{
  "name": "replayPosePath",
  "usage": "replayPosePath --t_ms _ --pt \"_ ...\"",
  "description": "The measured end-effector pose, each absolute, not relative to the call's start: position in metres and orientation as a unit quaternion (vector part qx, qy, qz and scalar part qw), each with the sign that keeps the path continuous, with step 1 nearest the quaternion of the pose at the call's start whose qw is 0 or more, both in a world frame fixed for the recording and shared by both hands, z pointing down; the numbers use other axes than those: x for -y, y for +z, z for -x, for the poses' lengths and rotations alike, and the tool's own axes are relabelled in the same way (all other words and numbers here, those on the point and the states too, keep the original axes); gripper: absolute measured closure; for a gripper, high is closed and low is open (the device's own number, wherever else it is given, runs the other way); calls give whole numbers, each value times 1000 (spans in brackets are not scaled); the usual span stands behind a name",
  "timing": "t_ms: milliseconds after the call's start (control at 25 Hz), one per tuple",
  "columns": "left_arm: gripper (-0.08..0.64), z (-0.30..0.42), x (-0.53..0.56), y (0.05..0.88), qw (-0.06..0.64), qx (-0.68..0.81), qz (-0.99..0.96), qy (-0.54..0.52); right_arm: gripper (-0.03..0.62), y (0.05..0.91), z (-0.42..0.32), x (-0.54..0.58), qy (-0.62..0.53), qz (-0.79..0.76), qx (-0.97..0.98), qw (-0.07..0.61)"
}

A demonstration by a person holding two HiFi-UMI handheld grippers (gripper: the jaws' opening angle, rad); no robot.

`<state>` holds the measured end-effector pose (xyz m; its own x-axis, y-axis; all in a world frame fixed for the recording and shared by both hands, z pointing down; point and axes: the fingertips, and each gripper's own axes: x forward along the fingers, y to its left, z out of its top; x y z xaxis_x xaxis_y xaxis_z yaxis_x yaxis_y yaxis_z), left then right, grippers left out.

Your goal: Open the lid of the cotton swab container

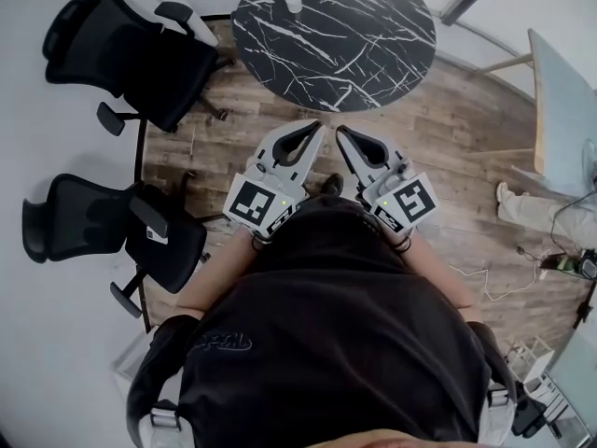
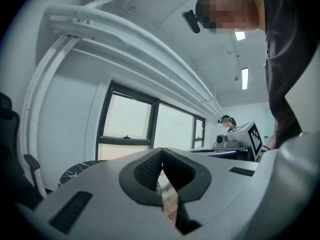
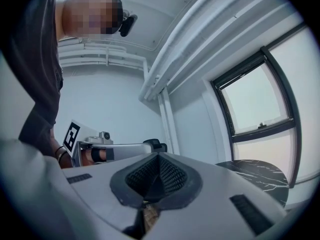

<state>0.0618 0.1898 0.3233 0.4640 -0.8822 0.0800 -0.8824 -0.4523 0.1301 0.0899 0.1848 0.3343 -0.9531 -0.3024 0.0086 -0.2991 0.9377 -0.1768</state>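
A small white container (image 1: pixel 294 1) stands near the far edge of a round black marble table (image 1: pixel 354 54); it is too small to make out its lid. My left gripper (image 1: pixel 315 125) and right gripper (image 1: pixel 341 131) are held side by side over the wooden floor, short of the table's near edge. Both point level toward the table. Both are shut with nothing between the jaws. In the left gripper view the left gripper (image 2: pixel 161 156) has its pads together, and the table (image 2: pixel 80 169) shows low at left. The right gripper (image 3: pixel 159 160) looks the same.
Two black office chairs (image 1: pixel 140 54) (image 1: pixel 112 231) stand to the left of the table. A pale table (image 1: pixel 564 110) and floor cables (image 1: pixel 560 259) lie at the right. Another person (image 2: pixel 227 121) stands far off by the windows.
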Motion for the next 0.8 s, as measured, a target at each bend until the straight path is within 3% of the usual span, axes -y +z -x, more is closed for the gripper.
replayPosePath --t_ms 800 --pt "549 -109 -138 325 79 454 -887 4 572 334 -135 -138 -85 213 -973 14"
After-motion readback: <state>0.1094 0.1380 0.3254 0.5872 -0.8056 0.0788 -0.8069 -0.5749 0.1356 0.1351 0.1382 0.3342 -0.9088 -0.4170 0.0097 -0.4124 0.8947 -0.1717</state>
